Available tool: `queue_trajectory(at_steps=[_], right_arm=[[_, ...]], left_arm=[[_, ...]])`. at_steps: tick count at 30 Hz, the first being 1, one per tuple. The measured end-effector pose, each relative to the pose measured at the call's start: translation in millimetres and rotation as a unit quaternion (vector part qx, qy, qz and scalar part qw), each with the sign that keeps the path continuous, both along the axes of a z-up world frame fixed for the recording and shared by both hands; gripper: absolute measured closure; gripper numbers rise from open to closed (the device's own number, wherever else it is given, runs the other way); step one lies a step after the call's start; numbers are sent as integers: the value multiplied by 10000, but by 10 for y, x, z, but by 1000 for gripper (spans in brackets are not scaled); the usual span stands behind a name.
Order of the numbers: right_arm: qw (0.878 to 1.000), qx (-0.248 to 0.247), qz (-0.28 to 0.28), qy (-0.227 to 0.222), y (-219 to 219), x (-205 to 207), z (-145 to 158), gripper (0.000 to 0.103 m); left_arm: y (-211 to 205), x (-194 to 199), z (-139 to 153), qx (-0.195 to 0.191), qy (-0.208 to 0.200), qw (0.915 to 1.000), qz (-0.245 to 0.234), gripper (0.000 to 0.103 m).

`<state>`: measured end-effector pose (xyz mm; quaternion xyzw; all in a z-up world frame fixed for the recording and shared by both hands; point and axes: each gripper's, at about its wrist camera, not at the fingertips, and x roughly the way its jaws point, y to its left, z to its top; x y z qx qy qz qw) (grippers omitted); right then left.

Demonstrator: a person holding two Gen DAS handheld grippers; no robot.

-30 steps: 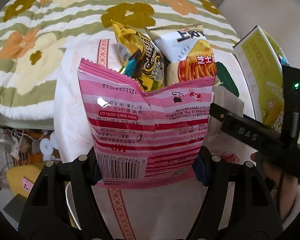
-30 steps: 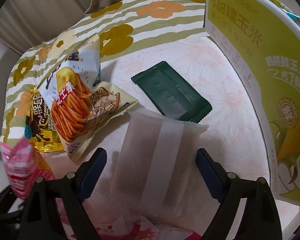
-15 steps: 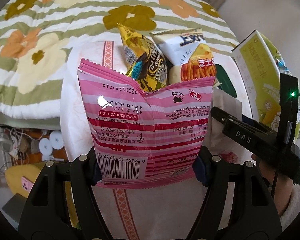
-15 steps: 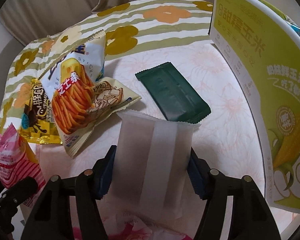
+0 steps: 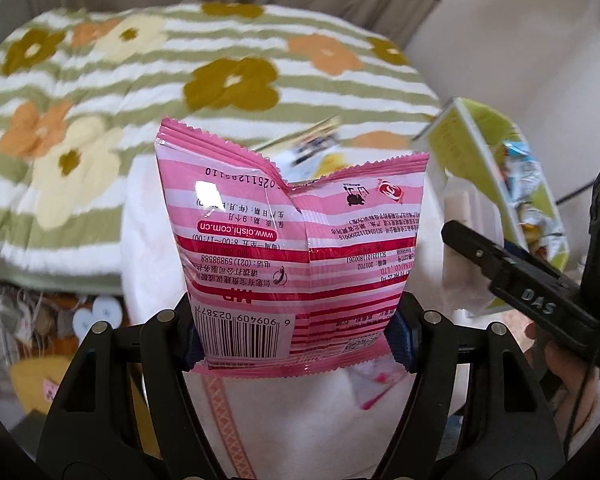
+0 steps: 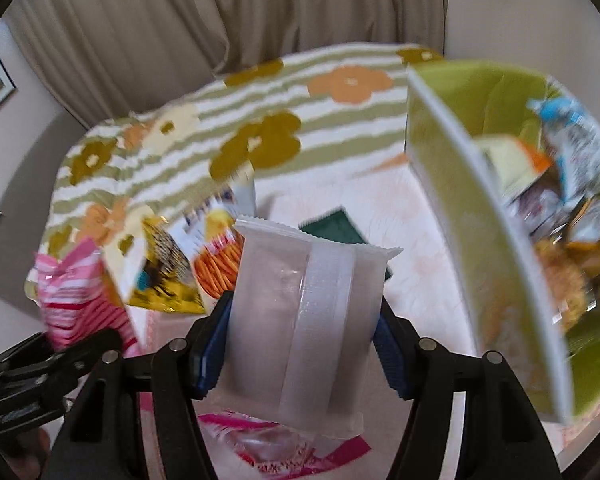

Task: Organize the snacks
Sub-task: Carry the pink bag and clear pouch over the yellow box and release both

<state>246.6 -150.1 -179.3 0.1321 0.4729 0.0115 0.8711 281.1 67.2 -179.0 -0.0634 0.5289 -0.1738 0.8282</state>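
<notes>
Left hand-held gripper clamping pink bag, right hand-held gripper clamping white packet, green box contents right-view only

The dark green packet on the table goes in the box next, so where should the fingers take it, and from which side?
The dark green packet looks flat on the table, partly hidden behind the white packet. I would come from above and pinch across its narrow width, near the end facing the green box, away from the leaning orange-stick bag.
</notes>
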Motion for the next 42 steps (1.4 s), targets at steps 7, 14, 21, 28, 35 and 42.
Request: queue_trajectory(at_steps=[7, 14, 21, 28, 35, 42], right_arm=[[9989, 185, -15, -419, -442, -90, 490, 43], [9972, 153, 200, -707, -1079, -188, 800, 43], [9953, 31, 368, -899, -1931, -276, 895, 43], [9952, -101, 460, -852, -2572, -258, 820, 43], [9971, -61, 338, -678, -2974, -234, 697, 43], [9982, -19, 223, -561, -3083, -116, 626, 43]], left_arm=[[-481, 46, 446, -156, -373, 9986, -330, 35], [-1173, -7, 752, -292, -596, 9975, -256, 35], [-2058, -55, 900, -291, -757, 9965, -226, 35], [-2822, 48, 787, -211, -546, 9981, -188, 35], [-3287, 314, 605, 260, -238, 9991, -224, 35], [-3389, 539, 454, 540, 51, 9980, -327, 0]])
